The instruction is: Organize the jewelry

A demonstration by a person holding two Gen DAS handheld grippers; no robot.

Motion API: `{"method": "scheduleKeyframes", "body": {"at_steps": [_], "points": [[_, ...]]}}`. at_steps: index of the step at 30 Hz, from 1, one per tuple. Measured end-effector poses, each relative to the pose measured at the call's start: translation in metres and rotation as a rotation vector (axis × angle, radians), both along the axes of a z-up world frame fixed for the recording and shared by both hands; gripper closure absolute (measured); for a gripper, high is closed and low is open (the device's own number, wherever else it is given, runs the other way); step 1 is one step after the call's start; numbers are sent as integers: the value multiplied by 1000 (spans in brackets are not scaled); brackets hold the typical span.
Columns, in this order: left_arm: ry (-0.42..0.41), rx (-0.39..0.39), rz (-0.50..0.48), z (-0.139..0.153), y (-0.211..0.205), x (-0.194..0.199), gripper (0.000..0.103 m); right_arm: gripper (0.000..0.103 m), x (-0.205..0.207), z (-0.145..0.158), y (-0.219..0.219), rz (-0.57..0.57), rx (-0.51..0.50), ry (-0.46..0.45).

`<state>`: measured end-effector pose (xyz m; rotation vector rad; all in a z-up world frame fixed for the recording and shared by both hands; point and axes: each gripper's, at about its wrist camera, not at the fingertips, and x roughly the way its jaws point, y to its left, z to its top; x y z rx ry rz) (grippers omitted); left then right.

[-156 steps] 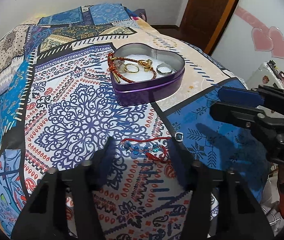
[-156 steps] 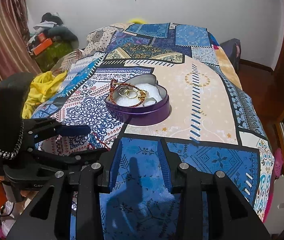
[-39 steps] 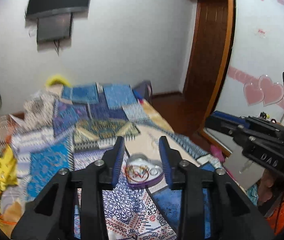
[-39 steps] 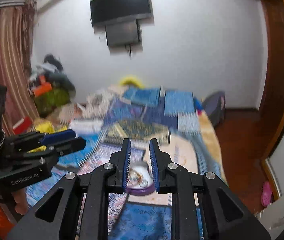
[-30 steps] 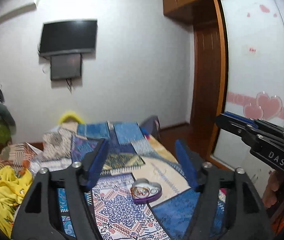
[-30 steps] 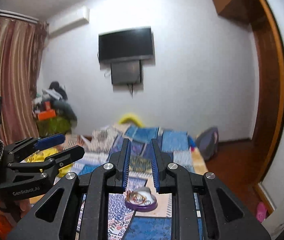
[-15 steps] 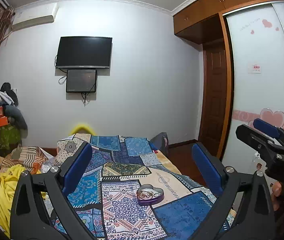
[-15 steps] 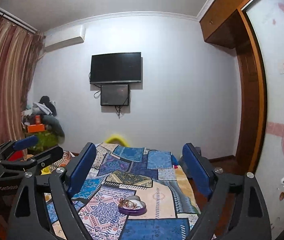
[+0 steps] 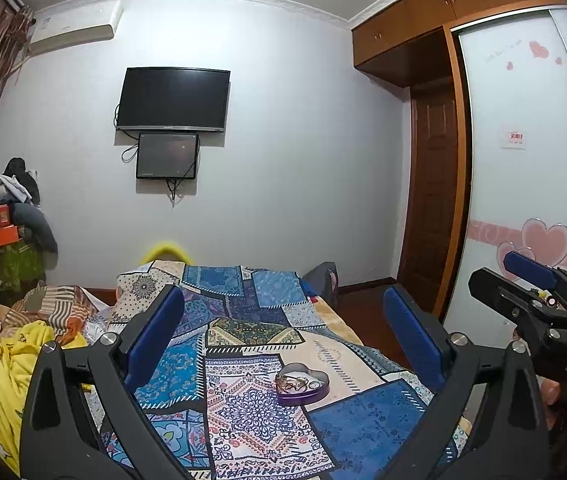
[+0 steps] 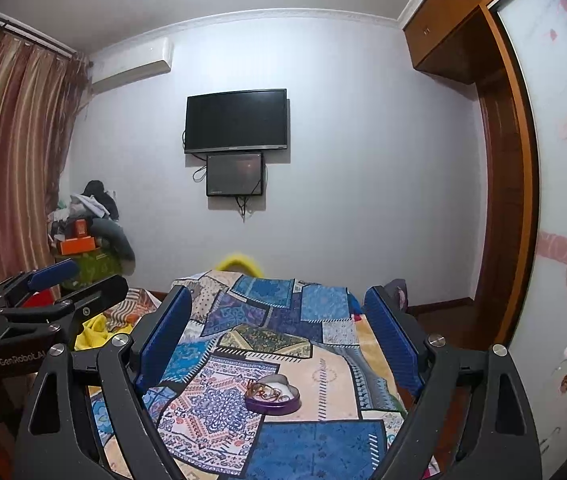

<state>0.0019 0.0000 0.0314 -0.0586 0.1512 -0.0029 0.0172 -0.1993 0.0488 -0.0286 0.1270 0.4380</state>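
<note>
1. Left gripper (image 9: 283, 334): fingers are spread wide after just opening, nothing between them (only the bed is framed in the gap).
2. Right gripper (image 10: 277, 336): fingers are likewise held far apart, having just opened, nothing gripped.
3. Heart-shaped tin (image 9: 302, 385): purple, seen lower centre of the left wrist frame, set on the patchwork bedspread (image 9: 243, 420), well apart from both grippers.
4. Jewelry (image 9: 293, 381): a tangle of gold and red pieces is seen lying inside the tin (single pieces too small to be told apart).
5. In the right wrist frame the tin sits lower centre, between the two blue fingers in the picture only.
6. Each gripper is visible at the edge of the other's frame: right one at the right edge, left one at the left edge.
7. Background: a TV (image 9: 173, 99) is mounted on the far wall, upper centre.
</note>
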Motion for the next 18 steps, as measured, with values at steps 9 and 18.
{"method": "scheduleKeyframes", "body": {"at_steps": [9,18], "points": [[11,5,-1,-3,-4,3,2,17,0,0,-5,2,3,16],[16,8,-3,-3,-4,4,2,17,0,1,-4,2,0,27]]}}
